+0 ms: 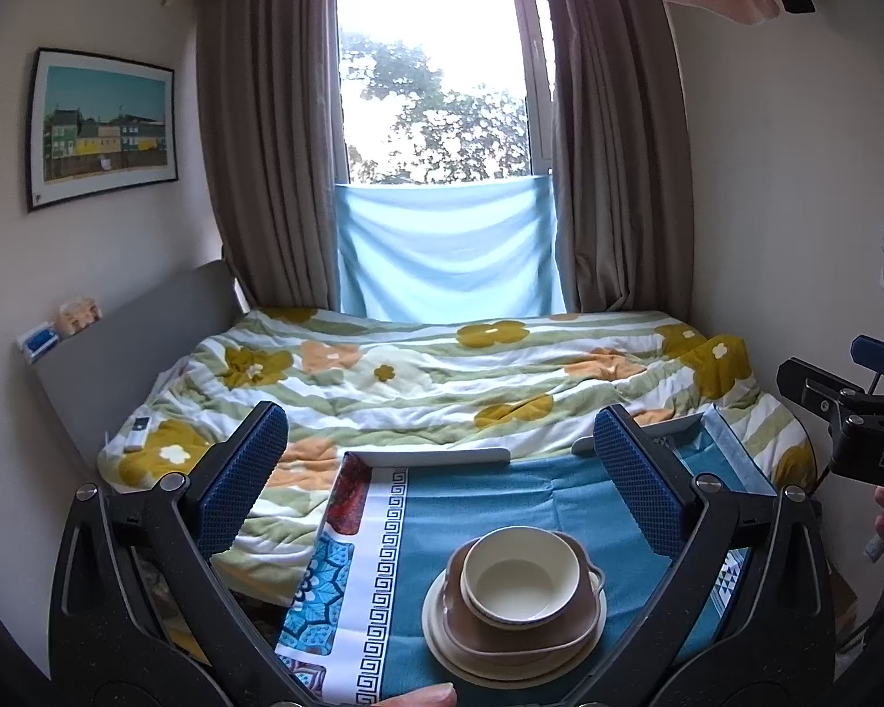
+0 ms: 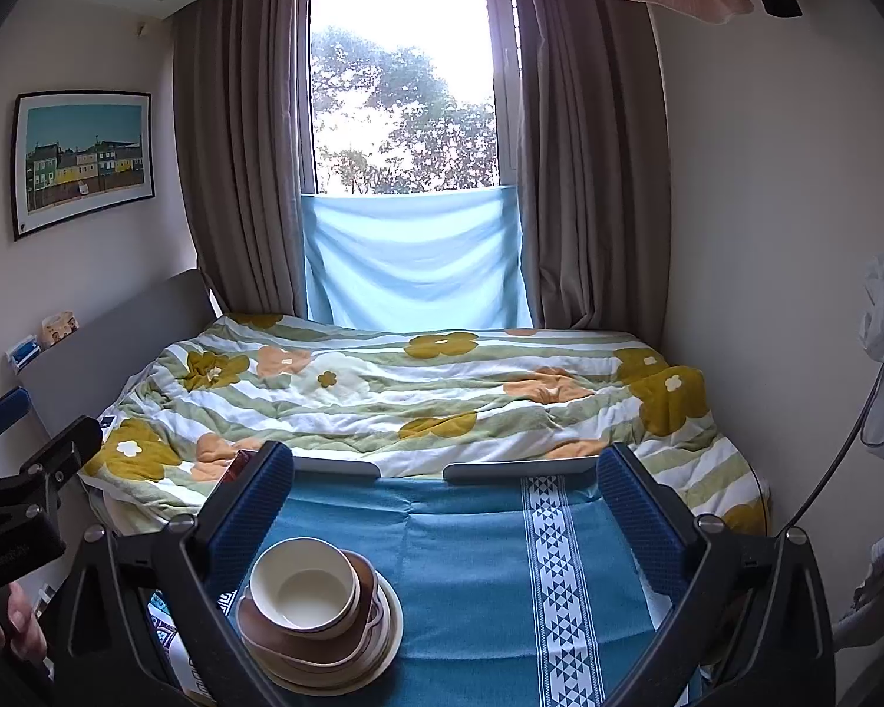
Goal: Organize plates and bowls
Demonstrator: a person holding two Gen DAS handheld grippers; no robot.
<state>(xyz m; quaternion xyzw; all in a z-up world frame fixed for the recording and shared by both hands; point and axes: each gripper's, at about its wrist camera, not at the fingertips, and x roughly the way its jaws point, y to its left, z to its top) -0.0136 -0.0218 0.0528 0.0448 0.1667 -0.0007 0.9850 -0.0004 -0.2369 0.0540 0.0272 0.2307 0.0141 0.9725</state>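
A cream bowl [image 1: 520, 576] sits nested in a brown bowl with handles [image 1: 566, 624], on cream plates [image 1: 454, 642], all one stack on the blue-clothed table [image 1: 501, 495]. The stack also shows in the right wrist view, with the cream bowl [image 2: 303, 586] on top. My left gripper [image 1: 442, 506] is open and empty, above and behind the stack. My right gripper [image 2: 445, 524] is open and empty, right of the stack; its left finger stands close by the bowl.
Beyond the table lies a bed with a flowered quilt [image 1: 442, 377]. Curtains and a window [image 1: 436, 76] stand behind. The right gripper's body [image 1: 854, 430] shows at the right edge. A white remote [image 1: 137, 433] lies on the quilt.
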